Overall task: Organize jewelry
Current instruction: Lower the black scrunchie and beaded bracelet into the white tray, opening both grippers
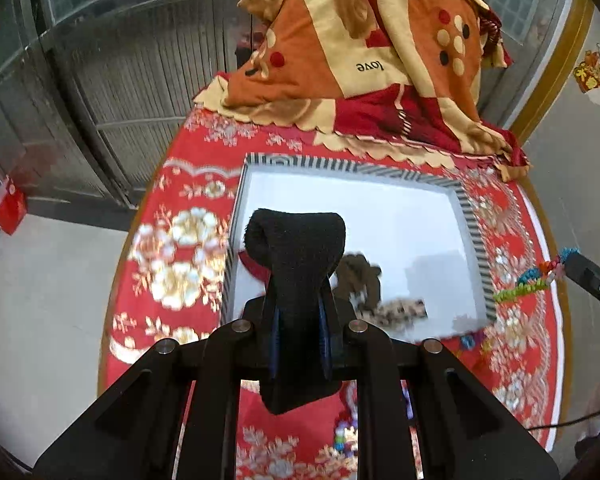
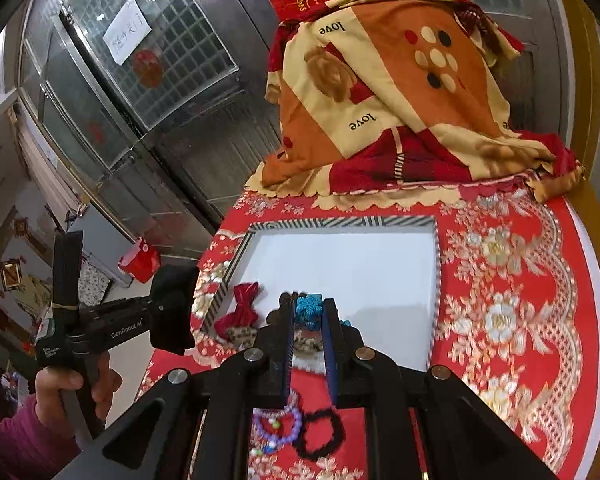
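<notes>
Nearest, the left gripper [image 1: 296, 240] is clamping a fuzzy black scrunchie [image 1: 296, 256], and the right gripper [image 2: 309, 312] is pinching a multicoloured bead string with a turquoise knitted flower [image 2: 308, 307]; both are probably carrying these to the white tray with a striped rim [image 2: 340, 222]. At the tray's near-left corner a red velvet bow [image 2: 242, 308] is lying already. A purple bead bracelet [image 2: 278, 424] is waiting on the red floral tablecloth [image 2: 500, 280], near its front edge.

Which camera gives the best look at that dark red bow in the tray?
The right wrist view: the red bow lies unobstructed in the tray's near-left corner. In the left wrist view only a sliver shows behind the black fuzzy band.
</notes>
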{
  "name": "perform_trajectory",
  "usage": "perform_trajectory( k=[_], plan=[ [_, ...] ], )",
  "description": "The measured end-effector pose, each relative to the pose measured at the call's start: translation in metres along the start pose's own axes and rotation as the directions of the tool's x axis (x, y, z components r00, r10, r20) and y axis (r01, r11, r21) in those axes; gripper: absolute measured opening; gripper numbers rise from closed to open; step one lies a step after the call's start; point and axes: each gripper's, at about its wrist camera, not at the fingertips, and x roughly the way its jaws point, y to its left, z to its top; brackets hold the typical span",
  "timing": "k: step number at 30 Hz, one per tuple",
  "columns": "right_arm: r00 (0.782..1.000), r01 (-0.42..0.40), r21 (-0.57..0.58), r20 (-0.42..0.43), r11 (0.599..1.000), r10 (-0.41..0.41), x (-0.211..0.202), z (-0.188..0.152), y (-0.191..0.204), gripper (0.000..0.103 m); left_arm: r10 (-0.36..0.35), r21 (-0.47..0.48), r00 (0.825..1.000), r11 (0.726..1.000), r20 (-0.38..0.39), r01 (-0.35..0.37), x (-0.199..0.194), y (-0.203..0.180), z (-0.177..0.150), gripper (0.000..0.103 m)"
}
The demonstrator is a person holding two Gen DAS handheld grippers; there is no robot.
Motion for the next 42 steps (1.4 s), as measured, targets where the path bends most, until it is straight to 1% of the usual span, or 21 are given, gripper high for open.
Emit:
perform_trajectory(
  k=[6, 12, 17, 19, 22, 26, 30, 32, 34, 35, 36, 37, 38, 39, 42],
  plan=[
    [0.998, -0.011, -0.008, -0.054, 1.0, 0.01, 0.044, 0.018, -0.002, 0.012, 0.037, -0.004, 0.999, 0.999, -0.024, -0.037, 0.033, -0.003, 0.023, 0.014],
    [0.991, -0.04, -0.015, -0.127, 0.999, 0.038, 0.105, 0.031, 0.002, 0.012, 0.036, -0.029, 0.996, 0.999, -0.084, -0.039, 0.078, -0.001, 0.041, 0.014],
    [0.98, -0.046, -0.029, -0.196, 0.999, 0.04, 0.162, 0.037, 0.005, 0.012, 0.026, -0.069, 0.992, 0.997, -0.123, -0.035, 0.115, 0.006, 0.052, 0.014],
    [0.976, -0.047, -0.023, -0.215, 0.999, 0.041, 0.178, 0.039, 0.003, 0.012, 0.03, -0.081, 0.99, 0.996, -0.138, -0.042, 0.127, 0.008, 0.055, 0.014],
    [0.972, -0.05, 0.003, -0.231, 0.999, 0.049, 0.197, 0.041, -0.002, 0.012, 0.016, -0.096, 0.988, 0.995, -0.152, -0.031, 0.143, 0.011, 0.06, 0.014],
    [0.969, -0.06, 0.046, -0.239, 0.997, 0.069, 0.219, 0.045, -0.008, 0.012, 0.037, -0.08, 0.985, 0.996, -0.168, -0.051, 0.158, 0.01, 0.063, 0.014],
    [0.968, -0.073, 0.074, -0.234, 0.995, 0.089, 0.235, 0.049, -0.011, 0.012, 0.043, -0.086, 0.983, 0.995, -0.178, -0.059, 0.165, 0.013, 0.063, 0.014],
    [0.968, -0.088, 0.096, -0.225, 0.992, 0.108, 0.238, 0.049, -0.013, 0.012, 0.035, -0.095, 0.984, 0.994, -0.174, -0.052, 0.166, 0.014, 0.063, 0.019],
    [0.968, -0.1, 0.113, -0.218, 0.989, 0.122, 0.242, 0.051, -0.014, 0.013, 0.035, -0.099, 0.985, 0.994, -0.171, -0.052, 0.166, 0.015, 0.063, 0.03],
    [0.969, -0.106, 0.118, -0.212, 0.987, 0.13, 0.244, 0.051, -0.015, 0.013, 0.04, -0.098, 0.985, 0.993, -0.168, -0.057, 0.165, 0.015, 0.063, 0.034],
    [0.969, -0.11, 0.121, -0.208, 0.987, 0.134, 0.243, 0.051, -0.015, 0.019, 0.044, -0.097, 0.986, 0.993, -0.162, -0.06, 0.164, 0.015, 0.063, 0.038],
    [0.969, -0.112, 0.126, -0.205, 0.986, 0.136, 0.243, 0.051, -0.016, 0.025, 0.046, -0.096, 0.986, 0.994, -0.159, -0.061, 0.163, 0.015, 0.063, 0.039],
    [0.97, -0.115, 0.141, -0.198, 0.983, 0.142, 0.242, 0.051, -0.018, 0.038, 0.047, -0.096, 0.987, 0.993, -0.156, -0.063, 0.162, 0.015, 0.063, 0.043],
    [0.97, -0.118, 0.155, -0.193, 0.981, 0.147, 0.239, 0.05, -0.021, 0.042, 0.051, -0.098, 0.987, 0.993, -0.154, -0.066, 0.161, 0.016, 0.062, 0.047],
    [0.97, -0.116, 0.186, -0.191, 0.976, 0.151, 0.232, 0.049, -0.028, 0.042, 0.05, -0.112, 0.986, 0.991, -0.158, -0.069, 0.157, 0.019, 0.06, 0.048]
  ],
)
